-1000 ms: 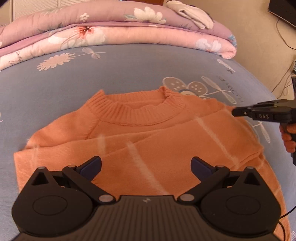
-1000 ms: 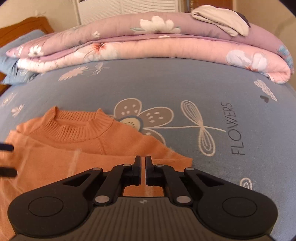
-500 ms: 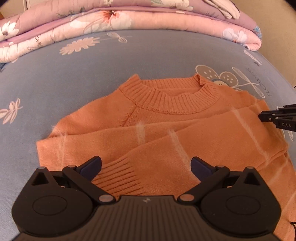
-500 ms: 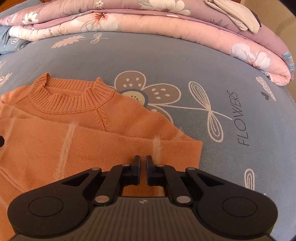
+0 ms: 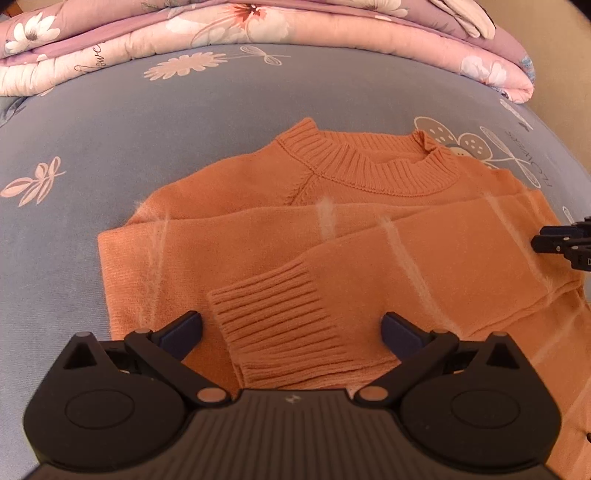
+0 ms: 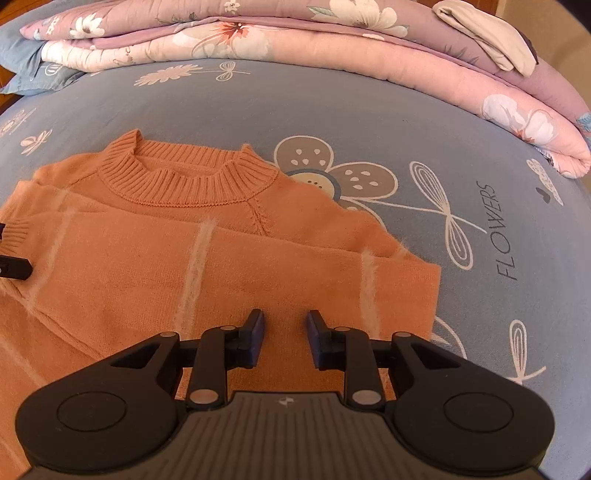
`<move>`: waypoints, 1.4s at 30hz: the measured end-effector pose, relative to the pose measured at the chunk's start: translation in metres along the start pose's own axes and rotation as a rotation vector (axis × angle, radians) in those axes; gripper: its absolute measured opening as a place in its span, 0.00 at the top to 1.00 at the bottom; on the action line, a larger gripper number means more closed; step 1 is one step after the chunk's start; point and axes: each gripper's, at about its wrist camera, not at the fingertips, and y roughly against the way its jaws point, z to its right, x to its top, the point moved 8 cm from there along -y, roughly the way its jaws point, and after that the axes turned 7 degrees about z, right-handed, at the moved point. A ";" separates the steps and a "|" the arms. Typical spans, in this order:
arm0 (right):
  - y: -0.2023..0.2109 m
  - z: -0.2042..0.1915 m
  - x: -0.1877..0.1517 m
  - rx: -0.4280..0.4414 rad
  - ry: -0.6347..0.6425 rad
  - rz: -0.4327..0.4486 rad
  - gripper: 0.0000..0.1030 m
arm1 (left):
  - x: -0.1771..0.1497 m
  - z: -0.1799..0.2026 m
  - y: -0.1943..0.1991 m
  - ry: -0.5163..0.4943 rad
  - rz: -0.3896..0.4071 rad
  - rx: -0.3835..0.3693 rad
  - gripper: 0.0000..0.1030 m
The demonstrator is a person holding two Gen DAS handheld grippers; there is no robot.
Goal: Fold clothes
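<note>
**Sweater part-folded on the bed; both grippers empty above it**

Views compared. The left wrist view takes in the ribbed cuff (image 5: pixel 291 325) of the sleeve folded across the chest, and the sweater's straight folded edge on the left; the right wrist view catches only a sliver of that cuff at its left margin. The right wrist view alone shows the sweater's squared-off far side, the large flower print (image 6: pixel 332 177) with the word "FLOWERS" on the blue bedsheet (image 6: pixel 332 103), and a pale folded cloth (image 6: pixel 491 33) on top of the stacked quilts (image 6: pixel 295 40).

Position. The orange sweater (image 5: pixel 369 236) lies flat on the sheet, collar towards the quilts. The left gripper (image 5: pixel 291 328) hangs over the lower part, fingers spread wide to either side of the cuff, not touching it. The right gripper (image 6: pixel 286 338) is over the sweater near its outer edge; its jaws are opening, with only flat knit below the gap and nothing pinched.

Change. A second ago the right fingers were pressed together; now they stand apart. The left view has shifted: the cuff, then out of sight, is now between the fingers.
</note>
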 end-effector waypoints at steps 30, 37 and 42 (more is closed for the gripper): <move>0.099 -0.055 -0.079 0.116 -0.123 0.141 0.49 | 0.028 -0.028 0.000 -0.059 0.052 -0.082 0.09; 0.113 -0.082 -0.116 0.160 -0.110 0.081 0.48 | 0.023 -0.026 -0.033 -0.226 -0.017 0.033 0.06; 0.115 -0.081 -0.120 0.160 -0.153 0.073 0.47 | 0.026 -0.029 -0.033 -0.214 0.021 0.082 0.01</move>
